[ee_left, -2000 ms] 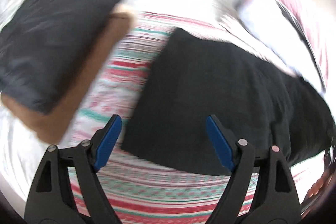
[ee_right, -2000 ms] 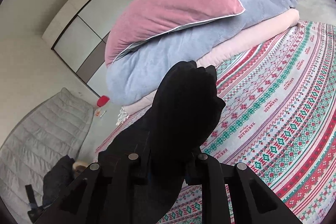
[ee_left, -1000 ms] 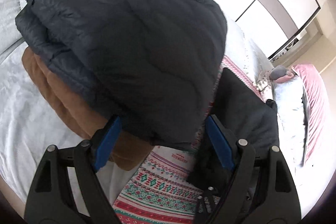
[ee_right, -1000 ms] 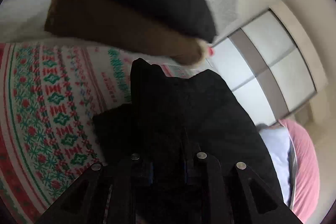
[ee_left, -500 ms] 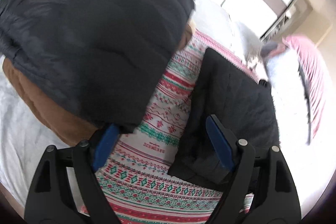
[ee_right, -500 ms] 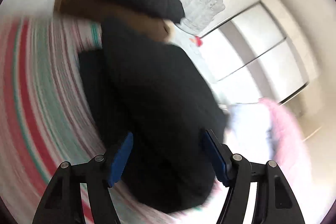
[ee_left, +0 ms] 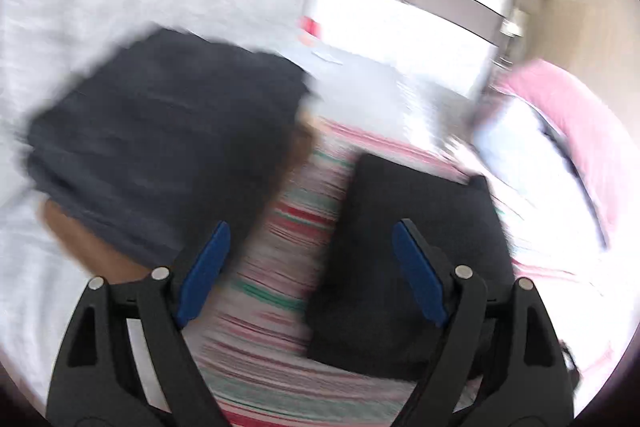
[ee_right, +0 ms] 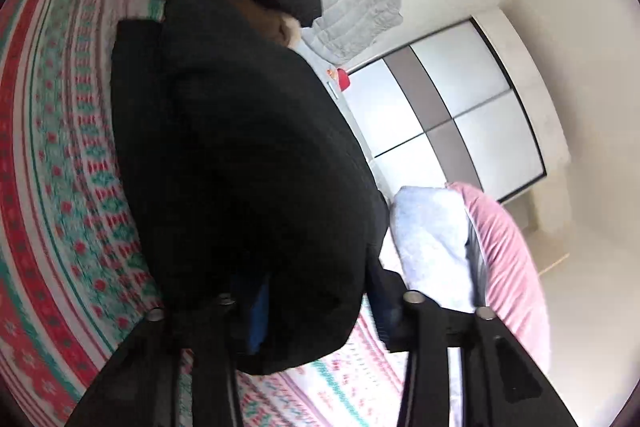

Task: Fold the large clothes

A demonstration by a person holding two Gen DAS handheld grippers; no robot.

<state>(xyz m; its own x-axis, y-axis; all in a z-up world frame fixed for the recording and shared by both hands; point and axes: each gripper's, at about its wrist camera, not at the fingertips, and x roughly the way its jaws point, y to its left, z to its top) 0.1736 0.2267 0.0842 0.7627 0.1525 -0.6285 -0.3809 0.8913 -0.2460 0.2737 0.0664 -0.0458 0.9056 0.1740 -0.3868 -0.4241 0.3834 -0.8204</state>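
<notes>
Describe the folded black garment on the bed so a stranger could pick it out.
Start at the patterned red, green and white bedspread. The folded black garment lies flat on it as a neat rectangle. Unlike the dark navy jacket nearby, it is not stacked on a brown garment.

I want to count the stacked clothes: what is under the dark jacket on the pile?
A brown garment lies under the dark jacket, its edge showing along the jacket's lower side. The jacket covers the rest, so anything else beneath it cannot be seen.
</notes>
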